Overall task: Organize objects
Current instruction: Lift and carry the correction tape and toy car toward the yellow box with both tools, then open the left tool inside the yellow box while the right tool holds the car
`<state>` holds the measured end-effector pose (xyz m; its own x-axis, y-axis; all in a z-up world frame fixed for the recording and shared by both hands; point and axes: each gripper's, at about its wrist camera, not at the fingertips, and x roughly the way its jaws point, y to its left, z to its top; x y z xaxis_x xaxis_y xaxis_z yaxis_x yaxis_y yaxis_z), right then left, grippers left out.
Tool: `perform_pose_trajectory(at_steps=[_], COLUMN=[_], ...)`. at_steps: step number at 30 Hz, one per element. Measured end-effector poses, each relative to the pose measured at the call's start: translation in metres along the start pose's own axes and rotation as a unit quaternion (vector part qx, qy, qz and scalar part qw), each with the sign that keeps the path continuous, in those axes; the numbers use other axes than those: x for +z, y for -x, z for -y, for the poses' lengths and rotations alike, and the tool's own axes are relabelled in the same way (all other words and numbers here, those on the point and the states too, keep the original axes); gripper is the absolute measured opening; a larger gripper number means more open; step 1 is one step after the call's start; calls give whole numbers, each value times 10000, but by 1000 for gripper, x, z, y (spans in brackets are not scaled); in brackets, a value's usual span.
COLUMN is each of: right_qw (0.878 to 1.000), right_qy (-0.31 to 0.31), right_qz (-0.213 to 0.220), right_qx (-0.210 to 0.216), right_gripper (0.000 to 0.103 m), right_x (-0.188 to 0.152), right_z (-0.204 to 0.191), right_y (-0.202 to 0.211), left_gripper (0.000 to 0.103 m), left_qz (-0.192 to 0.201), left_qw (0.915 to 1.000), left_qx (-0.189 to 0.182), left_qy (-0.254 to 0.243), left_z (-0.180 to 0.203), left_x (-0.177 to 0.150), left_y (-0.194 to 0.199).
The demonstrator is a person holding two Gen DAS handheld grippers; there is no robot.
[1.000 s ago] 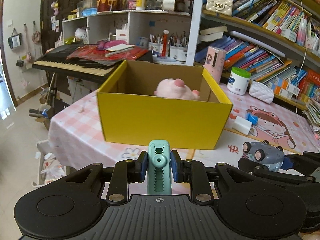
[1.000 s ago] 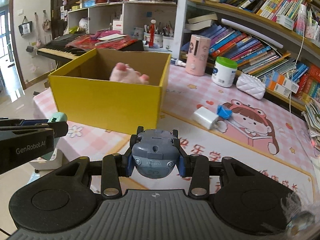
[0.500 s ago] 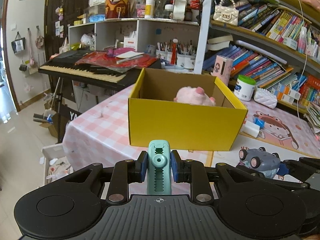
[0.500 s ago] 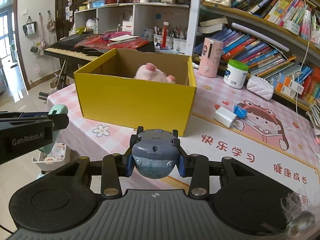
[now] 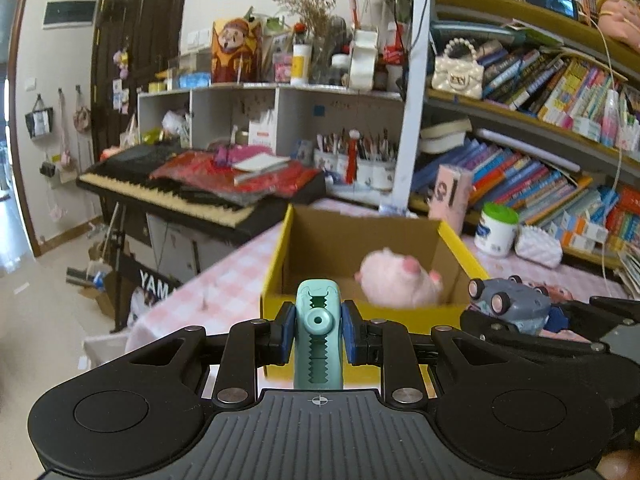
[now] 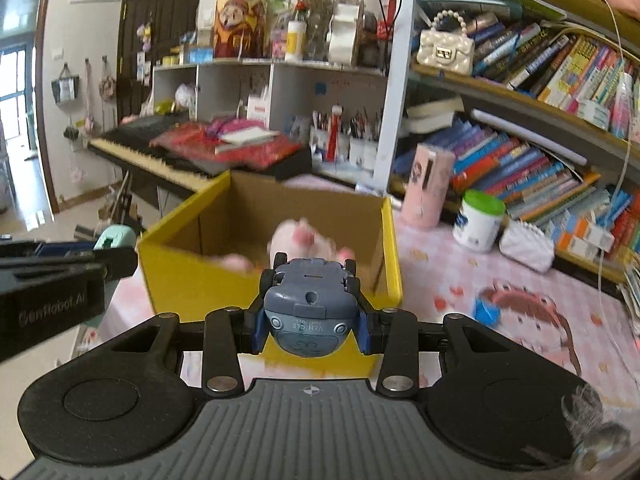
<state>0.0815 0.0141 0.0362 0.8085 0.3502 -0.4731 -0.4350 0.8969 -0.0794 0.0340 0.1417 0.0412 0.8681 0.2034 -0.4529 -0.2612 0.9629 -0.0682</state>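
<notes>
1. The small teal plastic clip with a toothed spine (image 5: 318, 330) sits upright in the bottom centre of the left wrist view, pinched between the blue pads of the left gripper (image 5: 318, 332). In the right wrist view the grey-blue toy car with pink-hubbed wheels (image 6: 310, 304) is clamped the same way in the right gripper (image 6: 310, 322), low in the middle of the frame.

2. What has changed: a second ago both views looked at the front wall of the yellow cardboard box (image 6: 200, 280) from low down. Now both look over its near rim into the brown inside, so the two loads have come up and closer to the opening. Neither grip has loosened.

3. The pink plush toy (image 5: 400, 280) already lies inside the box, right of centre in the left view. It is blurred, so I can't say how it is lying.

4. For the task, I judge both items about ready for dropping in; the free floor beside the plush looks like the landing spot.

5. Further out, on the pink checked tablecloth (image 6: 440, 272) at right, a white tub with a green lid (image 6: 478, 220) and a pink cylindrical container (image 6: 426, 188) stand outside the box.
</notes>
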Motion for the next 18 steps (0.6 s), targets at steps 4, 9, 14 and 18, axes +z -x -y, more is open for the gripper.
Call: perform_pose_trajectory(at_steps=[4,9,14,18], right_qw=[9998,9995,9990,9983], right_qy=[87,228,328,410], right_qz=[136,98,-63,-223], right_qx=[82,180,282,340], right_gripper=[38,38,38,38], right_x=[22,37,42,43], right_z=[5,13,22,29], right_y=[-23,-58,-92,-116], left_gripper=[23,23,23,23], left_qz=[94,69,-76,-234], left_qw=[9999,9998,9997,9993], left_qx=[89,169,226,266], left_qy=[7,31,9,-70], left_z=[2,9,18,25], left_x=[15,28,32,31], left_y=[-20,-51,-78,-97])
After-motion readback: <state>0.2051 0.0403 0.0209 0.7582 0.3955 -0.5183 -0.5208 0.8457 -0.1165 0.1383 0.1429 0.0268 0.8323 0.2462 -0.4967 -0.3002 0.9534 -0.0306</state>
